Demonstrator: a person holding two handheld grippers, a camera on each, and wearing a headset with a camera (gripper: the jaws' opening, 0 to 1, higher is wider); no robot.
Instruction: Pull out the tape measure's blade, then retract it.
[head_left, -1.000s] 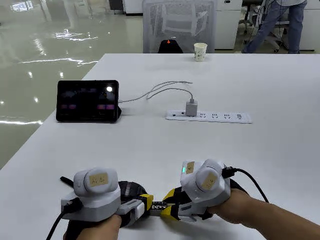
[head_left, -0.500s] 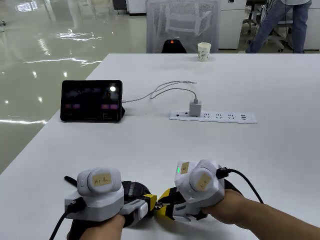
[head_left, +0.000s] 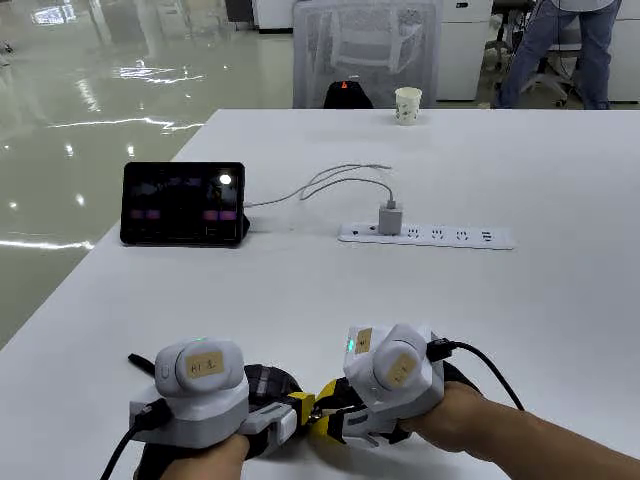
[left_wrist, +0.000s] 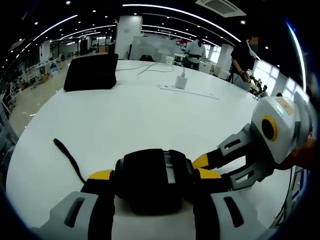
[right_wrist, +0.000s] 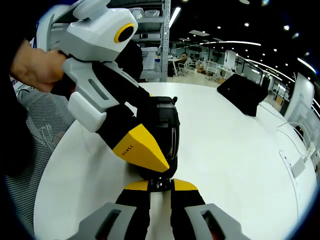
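The black tape measure (left_wrist: 152, 177) rests on the white table (head_left: 300, 300), clamped across its body by my left gripper (left_wrist: 152, 175), which is shut on it. Its black wrist strap (left_wrist: 67, 157) trails to the left. In the head view the case (head_left: 265, 385) shows just past the left gripper (head_left: 290, 405). My right gripper (right_wrist: 160, 186) is shut on the blade's end hook (right_wrist: 160, 183), right up against the case (right_wrist: 162, 130). No length of blade shows between them. In the head view the right gripper (head_left: 325, 415) nearly touches the left one.
A dark tablet (head_left: 183, 203) stands at the far left. A white power strip (head_left: 425, 235) with a charger (head_left: 388, 216) and cable lies mid-table. A paper cup (head_left: 406, 104) and a chair (head_left: 365, 50) are at the far edge. A person (head_left: 560, 40) stands at the back right.
The right gripper has moved left toward the tape measure. The short stretch of blade seen between the grippers has gone back into the case.
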